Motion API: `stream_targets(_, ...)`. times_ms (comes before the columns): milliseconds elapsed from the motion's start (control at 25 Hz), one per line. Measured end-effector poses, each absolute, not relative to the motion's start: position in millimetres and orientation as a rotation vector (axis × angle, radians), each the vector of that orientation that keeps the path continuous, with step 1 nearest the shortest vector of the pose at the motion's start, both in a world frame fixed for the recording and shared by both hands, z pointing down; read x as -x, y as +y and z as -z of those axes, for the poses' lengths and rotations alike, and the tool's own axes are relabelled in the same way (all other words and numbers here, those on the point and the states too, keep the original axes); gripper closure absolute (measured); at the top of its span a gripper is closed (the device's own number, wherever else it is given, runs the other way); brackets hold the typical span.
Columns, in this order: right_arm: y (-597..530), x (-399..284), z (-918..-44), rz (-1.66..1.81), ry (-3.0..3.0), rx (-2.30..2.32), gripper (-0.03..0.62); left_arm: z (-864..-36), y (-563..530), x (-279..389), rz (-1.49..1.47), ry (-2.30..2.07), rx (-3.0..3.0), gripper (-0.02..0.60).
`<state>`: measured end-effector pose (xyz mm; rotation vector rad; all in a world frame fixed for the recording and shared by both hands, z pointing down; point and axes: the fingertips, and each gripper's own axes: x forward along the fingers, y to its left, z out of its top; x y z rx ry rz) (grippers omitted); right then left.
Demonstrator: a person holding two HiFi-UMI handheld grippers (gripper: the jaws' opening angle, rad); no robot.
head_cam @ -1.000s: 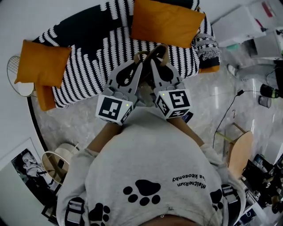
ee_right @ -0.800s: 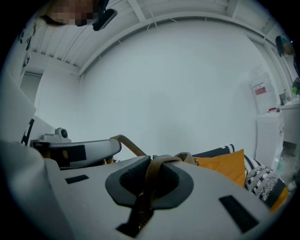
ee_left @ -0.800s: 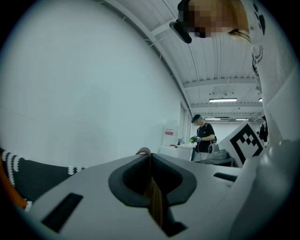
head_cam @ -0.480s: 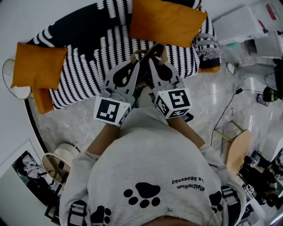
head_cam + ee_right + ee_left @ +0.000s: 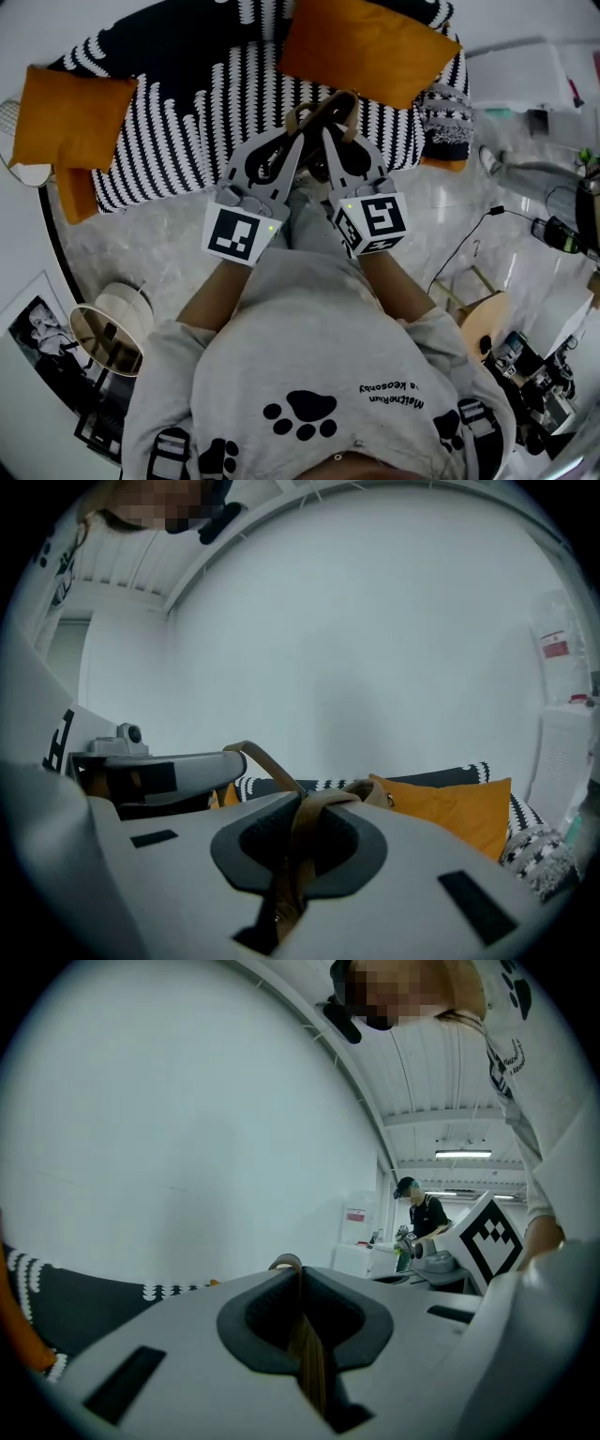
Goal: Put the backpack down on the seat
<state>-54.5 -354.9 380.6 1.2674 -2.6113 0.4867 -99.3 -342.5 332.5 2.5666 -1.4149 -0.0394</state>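
The left gripper (image 5: pixel 296 129) and the right gripper (image 5: pixel 331 124) were each clamped shut on a tan leather backpack strap (image 5: pixel 323 103), side by side above the near edge of the black-and-white striped sofa seat (image 5: pixel 178 141). The bag's body was hidden beneath them. A plump orange fabric cushion (image 5: pixel 361 42) lay just beyond, to the right.

Backpack (image 5: pixel 296 113) body hidden — only tan straps show (head view); sofa (image 5: pixel 169 141) cut off by top edge.
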Motion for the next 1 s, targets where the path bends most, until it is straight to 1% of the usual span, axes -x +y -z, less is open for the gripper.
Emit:
stream_targets(440,-402,49,-467,-0.505,-2.591,-1.172,0.551,-419,-397,90,-0.049,-1.429,-2.556,0.557)
stream_targets(1000,-418,46,-560,-0.516,-2.579,-1.182,0.551,-513,-411,89,-0.039,-1.431,-2.482,0.555)
